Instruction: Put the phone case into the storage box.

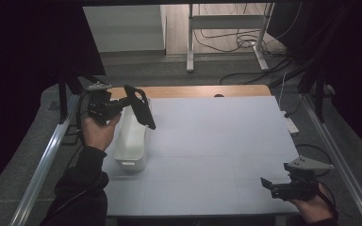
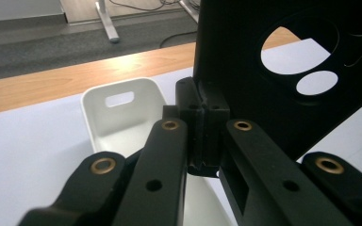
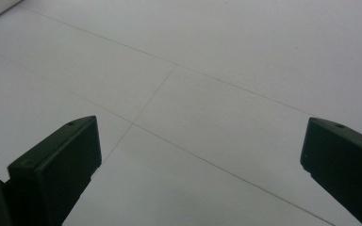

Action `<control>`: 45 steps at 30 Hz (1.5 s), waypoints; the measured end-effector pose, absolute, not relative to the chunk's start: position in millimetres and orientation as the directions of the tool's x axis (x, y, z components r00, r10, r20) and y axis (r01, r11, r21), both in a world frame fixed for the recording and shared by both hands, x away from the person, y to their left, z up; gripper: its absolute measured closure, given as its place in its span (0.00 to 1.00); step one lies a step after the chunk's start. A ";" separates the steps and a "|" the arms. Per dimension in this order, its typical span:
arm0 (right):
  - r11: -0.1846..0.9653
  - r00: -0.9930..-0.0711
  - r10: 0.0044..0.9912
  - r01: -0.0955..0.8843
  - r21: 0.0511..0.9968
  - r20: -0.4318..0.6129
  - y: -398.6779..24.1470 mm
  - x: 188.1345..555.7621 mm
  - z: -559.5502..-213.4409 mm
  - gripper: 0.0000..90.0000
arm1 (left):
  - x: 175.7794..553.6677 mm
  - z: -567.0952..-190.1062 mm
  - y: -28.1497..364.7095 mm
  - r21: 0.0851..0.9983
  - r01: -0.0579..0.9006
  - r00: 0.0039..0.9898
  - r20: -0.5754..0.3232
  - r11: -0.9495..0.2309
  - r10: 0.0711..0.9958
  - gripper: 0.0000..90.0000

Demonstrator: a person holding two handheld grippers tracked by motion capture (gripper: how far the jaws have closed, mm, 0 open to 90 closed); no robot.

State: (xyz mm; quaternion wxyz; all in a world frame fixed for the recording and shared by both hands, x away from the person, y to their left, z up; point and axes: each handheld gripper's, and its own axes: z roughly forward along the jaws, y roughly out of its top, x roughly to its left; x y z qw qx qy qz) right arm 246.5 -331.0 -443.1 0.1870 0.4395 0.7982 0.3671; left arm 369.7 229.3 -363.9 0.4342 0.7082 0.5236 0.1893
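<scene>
A: Left gripper (image 1: 122,104), at ten o'clock on the bench (image 1: 217,141): jaws clamped tight on a black phone case (image 1: 140,107), held tilted above the white bin (image 1: 132,141).

B: Surroundings?

A: The bin lies lengthwise just right of the left hand (image 1: 99,132), cut-out handle at its far end. In the left gripper view the case (image 2: 283,70) blocks the right half; camera holes show bench through.

B: Right gripper (image 1: 275,186)?

A: Five o'clock, jaws spread wide, holding nothing, well apart from the bin. A metal desk frame (image 1: 226,33) and cables (image 1: 250,40) stand at twelve o'clock.
</scene>
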 end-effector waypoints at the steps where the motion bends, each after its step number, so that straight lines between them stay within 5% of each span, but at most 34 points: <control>1: 0.343 -0.543 0.839 0.563 0.752 0.024 -331.1 246.3 -443.0 0.00 | 370.4 -364.0 230.2 0.814 0.577 0.375 -0.185 -0.072 0.908 0.99; 45: 0.357 -0.555 0.832 0.564 0.744 0.022 -331.3 245.8 -443.3 0.00 | 418.6 -403.4 257.5 0.794 0.607 0.177 -0.179 0.036 0.968 0.99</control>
